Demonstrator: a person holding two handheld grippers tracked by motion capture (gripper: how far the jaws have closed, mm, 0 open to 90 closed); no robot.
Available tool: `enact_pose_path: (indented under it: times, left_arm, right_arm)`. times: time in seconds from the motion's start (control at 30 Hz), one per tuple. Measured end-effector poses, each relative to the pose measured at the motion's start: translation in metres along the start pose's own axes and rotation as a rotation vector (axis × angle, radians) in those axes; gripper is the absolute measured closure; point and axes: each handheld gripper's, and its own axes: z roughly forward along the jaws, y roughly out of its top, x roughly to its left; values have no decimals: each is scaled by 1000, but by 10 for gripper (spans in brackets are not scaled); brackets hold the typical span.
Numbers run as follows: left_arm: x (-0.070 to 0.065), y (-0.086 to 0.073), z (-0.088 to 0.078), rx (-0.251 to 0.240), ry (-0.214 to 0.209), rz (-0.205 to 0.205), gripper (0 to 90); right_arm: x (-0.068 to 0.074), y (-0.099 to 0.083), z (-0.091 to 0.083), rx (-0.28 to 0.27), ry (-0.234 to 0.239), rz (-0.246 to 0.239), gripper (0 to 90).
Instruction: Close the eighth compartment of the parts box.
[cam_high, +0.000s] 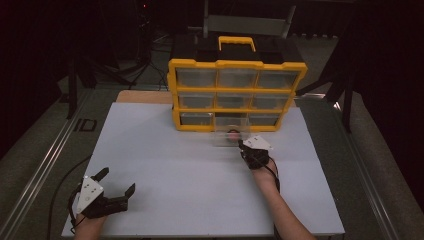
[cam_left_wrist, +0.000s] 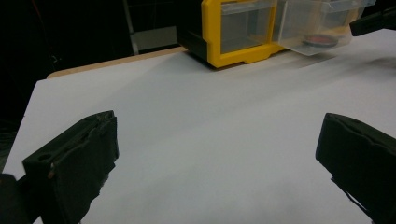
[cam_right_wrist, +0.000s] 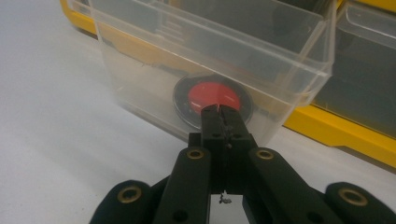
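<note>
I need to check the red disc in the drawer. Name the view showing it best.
The right gripper view: the red disc sits large behind the clear drawer front. The left gripper view shows it small, edge-on; the high view, a speck.

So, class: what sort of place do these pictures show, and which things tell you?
Probably a lab or studio set up for recording: a white board as worktop, dark surroundings with stand legs, and one staged yellow drawer organiser on it.

High view overlooks table; both tongs views share the drawer (cam_right_wrist: 210, 60), apparently.
</note>
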Motion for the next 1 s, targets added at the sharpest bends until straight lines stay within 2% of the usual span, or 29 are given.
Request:
enact_pose_path:
  times: [1.0]
  left_arm:
    - [1, 0, 0, 3, 3, -3, 4]
  right_arm:
    - [-10, 18, 25, 5, -3, -11, 900]
